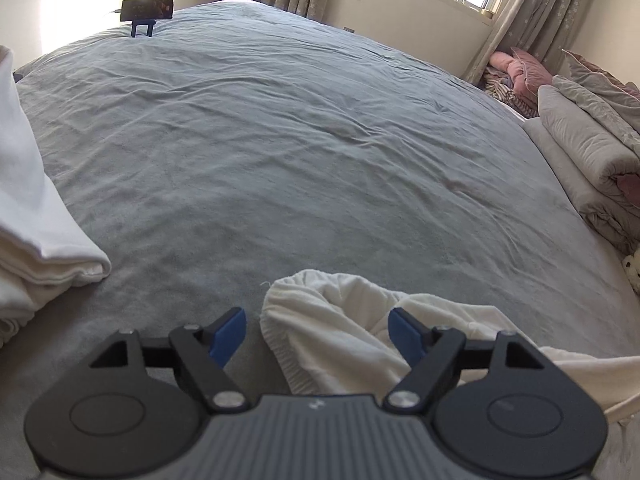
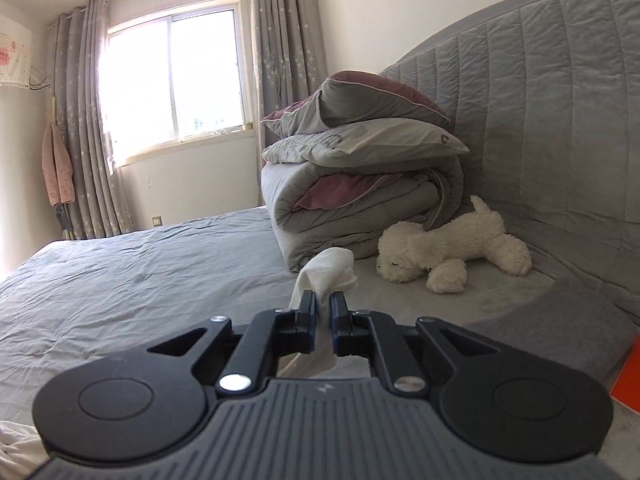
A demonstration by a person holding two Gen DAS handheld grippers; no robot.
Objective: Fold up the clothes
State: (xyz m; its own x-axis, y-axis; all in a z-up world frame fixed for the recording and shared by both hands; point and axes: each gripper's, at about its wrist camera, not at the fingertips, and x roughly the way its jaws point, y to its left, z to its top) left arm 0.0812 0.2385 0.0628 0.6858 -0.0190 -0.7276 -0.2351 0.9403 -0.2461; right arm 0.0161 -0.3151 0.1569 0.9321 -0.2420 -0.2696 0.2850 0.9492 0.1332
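L tongs point(image 1: 316, 332) spread wide over ribbed white garment point(image 1: 320, 344); R tongs point(image 2: 323, 312) pinching bunched white cloth point(image 2: 328, 268) | wrinkled grey bedsheet point(image 1: 280, 140)

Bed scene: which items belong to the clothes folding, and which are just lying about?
Job: white garment; folded white cloth; left gripper, open; right gripper, pinching white fabric.
Lying about: phone on stand; stacked quilts; plush dog.

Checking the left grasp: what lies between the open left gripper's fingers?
In the left wrist view, the white garment's bunched ribbed edge sits between the left gripper's spread fingers, ungripped.
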